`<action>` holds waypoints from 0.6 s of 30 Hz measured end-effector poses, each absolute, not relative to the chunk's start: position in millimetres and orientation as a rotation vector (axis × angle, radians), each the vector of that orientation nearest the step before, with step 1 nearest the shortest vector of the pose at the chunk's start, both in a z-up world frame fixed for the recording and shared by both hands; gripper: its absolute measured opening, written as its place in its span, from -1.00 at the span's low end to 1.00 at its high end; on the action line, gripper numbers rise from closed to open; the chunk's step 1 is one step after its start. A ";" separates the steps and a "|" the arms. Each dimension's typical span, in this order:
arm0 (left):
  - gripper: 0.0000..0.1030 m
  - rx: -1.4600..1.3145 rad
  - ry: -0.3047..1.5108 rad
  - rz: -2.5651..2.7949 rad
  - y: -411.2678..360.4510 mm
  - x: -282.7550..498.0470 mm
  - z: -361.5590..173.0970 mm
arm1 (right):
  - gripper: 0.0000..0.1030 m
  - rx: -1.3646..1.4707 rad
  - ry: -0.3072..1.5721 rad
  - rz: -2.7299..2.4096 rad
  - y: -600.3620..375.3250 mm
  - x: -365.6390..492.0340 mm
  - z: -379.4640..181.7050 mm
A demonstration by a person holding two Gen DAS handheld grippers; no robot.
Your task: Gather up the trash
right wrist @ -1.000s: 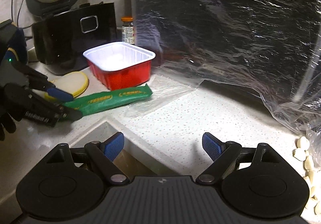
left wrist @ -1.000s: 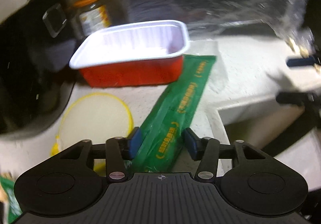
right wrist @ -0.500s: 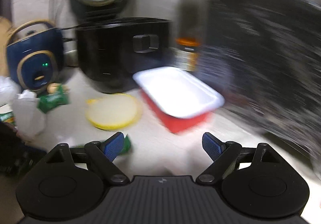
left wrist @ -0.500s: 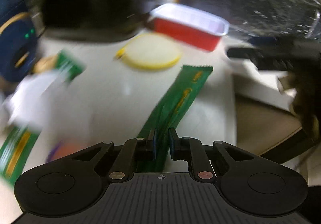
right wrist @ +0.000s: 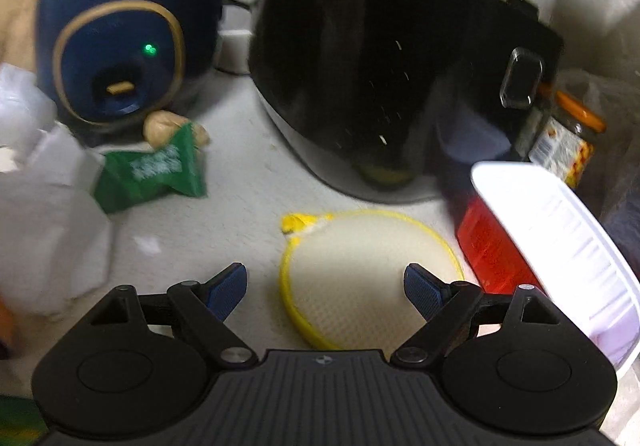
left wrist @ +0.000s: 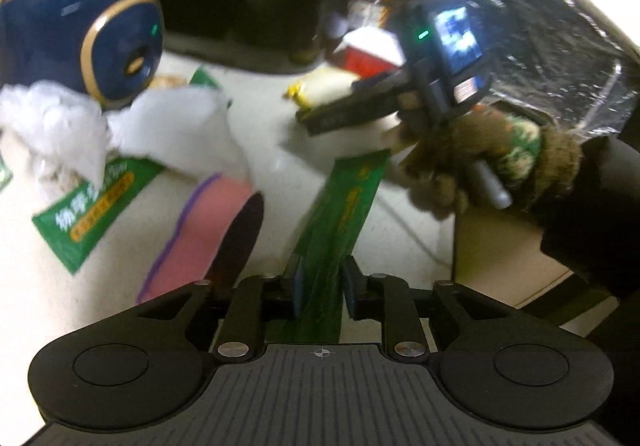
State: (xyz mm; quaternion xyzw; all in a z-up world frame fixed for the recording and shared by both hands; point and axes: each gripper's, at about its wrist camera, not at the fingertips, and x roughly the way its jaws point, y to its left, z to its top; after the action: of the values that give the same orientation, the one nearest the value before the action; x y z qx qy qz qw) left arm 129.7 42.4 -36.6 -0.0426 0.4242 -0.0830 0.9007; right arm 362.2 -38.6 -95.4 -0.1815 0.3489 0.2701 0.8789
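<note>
Green foil wrappers number three on the white counter [right wrist: 248,182]: one long wrapper [left wrist: 340,222] sits between the left gripper [left wrist: 320,290]'s jaws, which just eased wider. One printed flat wrapper [left wrist: 92,214] and one crumpled wrapper [right wrist: 152,174] lie apart; the right gripper [right wrist: 326,288] gapes empty above one yellow-rimmed round pad [right wrist: 360,278].

We see both views dim and warm-toned, bent at the edges by the fisheye lens. Motion blur smears the tissue [left wrist: 72,134] and the gloved hand [left wrist: 472,166]. The black cooker [right wrist: 400,78] is a dark mass, and the white tray [right wrist: 568,246] glares slightly.
</note>
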 end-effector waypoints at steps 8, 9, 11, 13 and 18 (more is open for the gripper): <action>-0.52 -0.140 0.786 -0.229 27.6 164.6 -24.6 | -0.36 -0.286 0.790 0.507 -89.1 339.8 -76.9; -0.52 -0.171 0.779 -0.231 28.5 171.3 -23.9 | -0.38 -0.269 0.805 0.510 -97.8 333.0 -74.7; -0.52 -0.231 0.771 -0.241 29.3 188.3 -24.6 | -0.40 -0.225 0.840 0.528 -112.5 319.5 -72.5; -0.52 -0.280 0.761 -0.247 27.7 206.1 -27.2 | -0.41 -0.204 0.859 0.554 -126.4 299.5 -68.3; -0.52 -0.328 0.774 -0.242 4.3 256.3 -41.3 | -0.21 -0.197 0.859 0.569 -150.4 262.0 -63.1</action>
State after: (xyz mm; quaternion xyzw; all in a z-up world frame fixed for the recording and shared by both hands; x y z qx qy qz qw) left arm 256.3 4.3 -41.3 -0.1589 0.3747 -0.1171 0.9059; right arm 262.0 -150.4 -63.1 -0.0942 0.4102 0.2715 0.8655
